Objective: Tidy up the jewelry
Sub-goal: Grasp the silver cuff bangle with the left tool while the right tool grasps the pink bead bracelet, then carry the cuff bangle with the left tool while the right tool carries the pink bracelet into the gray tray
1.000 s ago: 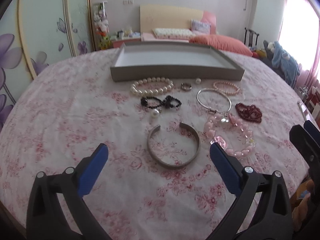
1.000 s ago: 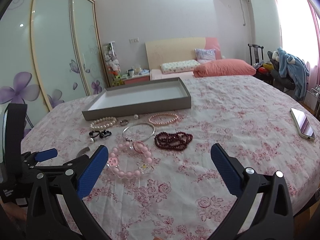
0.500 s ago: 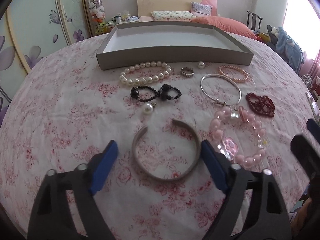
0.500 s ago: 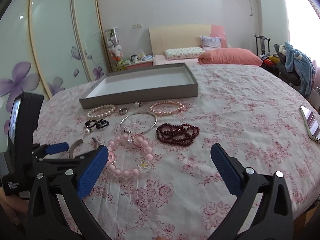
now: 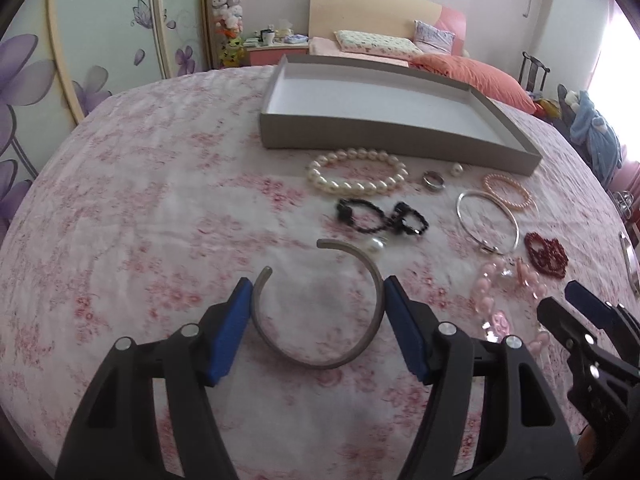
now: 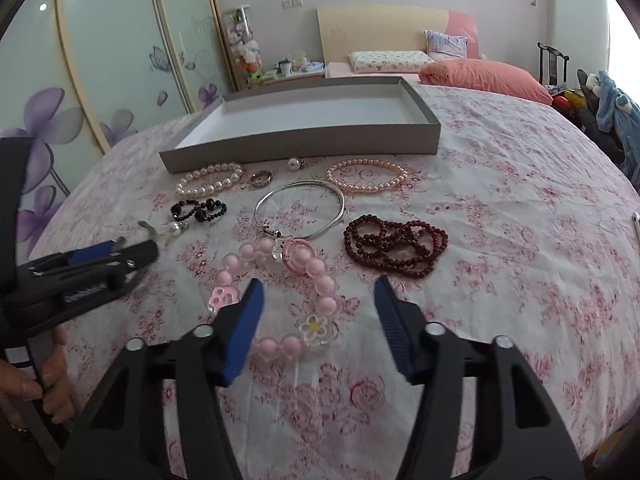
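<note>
- My left gripper (image 5: 318,308) sits right over the grey metal cuff (image 5: 320,304). The cuff lies flat on the bed cover between my two blue pads.
- The left jaws are closing. One pad is just beside each side of the cuff, maybe touching, but I cannot tell if they squeeze it yet.
- The cuff's open gap points away from me and to the left, toward the grey tray (image 5: 384,140). My pads line up across its round sides.
- My right gripper (image 6: 318,304) hangs over the pink bead bracelet (image 6: 280,292). Its jaws are closing too, about half shut. The near part of the bracelet, with the little flower bead, lies between them, not pinched yet.
- The tray sits far across the bed, past the other pieces. It looks empty, so there is lots of room inside.
- On the way lie the black bead bracelet (image 5: 380,218) and the white pearl bracelet (image 5: 356,176). I think I must lift high to pass over them.
</note>
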`<state>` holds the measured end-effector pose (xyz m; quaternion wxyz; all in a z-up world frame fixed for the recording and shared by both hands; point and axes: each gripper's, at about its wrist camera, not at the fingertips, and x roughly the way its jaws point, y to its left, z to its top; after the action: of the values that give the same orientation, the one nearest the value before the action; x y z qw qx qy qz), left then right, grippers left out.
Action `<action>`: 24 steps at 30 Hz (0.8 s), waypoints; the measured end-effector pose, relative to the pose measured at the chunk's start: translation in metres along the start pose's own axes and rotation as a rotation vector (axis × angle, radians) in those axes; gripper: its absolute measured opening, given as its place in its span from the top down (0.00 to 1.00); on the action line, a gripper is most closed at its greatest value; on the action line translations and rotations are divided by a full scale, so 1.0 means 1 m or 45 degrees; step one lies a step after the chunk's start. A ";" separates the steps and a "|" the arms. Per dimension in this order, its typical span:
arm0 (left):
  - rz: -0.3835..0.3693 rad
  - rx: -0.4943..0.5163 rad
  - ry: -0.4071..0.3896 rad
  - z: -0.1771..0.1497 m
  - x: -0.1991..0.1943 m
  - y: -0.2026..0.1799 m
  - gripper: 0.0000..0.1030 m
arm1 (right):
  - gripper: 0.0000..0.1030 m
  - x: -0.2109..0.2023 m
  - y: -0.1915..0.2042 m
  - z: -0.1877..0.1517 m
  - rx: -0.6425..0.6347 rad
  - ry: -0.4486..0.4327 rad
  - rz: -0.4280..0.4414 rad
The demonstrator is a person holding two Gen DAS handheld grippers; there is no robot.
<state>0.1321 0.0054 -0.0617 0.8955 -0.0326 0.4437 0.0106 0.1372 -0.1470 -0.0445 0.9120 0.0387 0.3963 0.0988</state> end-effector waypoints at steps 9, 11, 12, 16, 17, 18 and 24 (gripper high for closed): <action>0.000 -0.022 -0.013 0.003 -0.002 0.010 0.37 | 0.83 0.015 0.001 0.003 -0.009 0.083 -0.039; -0.003 -0.026 -0.018 0.003 -0.003 0.010 0.37 | 0.86 0.016 0.000 0.003 -0.007 0.081 -0.040; -0.003 -0.027 -0.021 0.003 -0.004 0.010 0.37 | 0.86 0.015 -0.001 0.003 -0.004 0.081 -0.033; -0.002 -0.031 -0.034 0.001 -0.008 0.011 0.37 | 0.86 0.008 -0.004 0.003 0.018 0.037 0.008; -0.004 -0.031 -0.039 0.001 -0.010 0.012 0.37 | 0.86 0.005 -0.003 0.005 0.019 0.020 0.017; -0.004 -0.032 -0.045 0.001 -0.012 0.012 0.37 | 0.86 0.000 -0.002 0.006 0.018 -0.010 0.031; -0.012 -0.036 -0.098 0.002 -0.025 0.011 0.37 | 0.86 -0.027 0.002 0.017 0.004 -0.168 0.150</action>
<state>0.1179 0.0172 -0.0410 0.9114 -0.0470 0.4087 0.0140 0.1315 -0.1507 -0.0136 0.9286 0.0697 0.3327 0.1490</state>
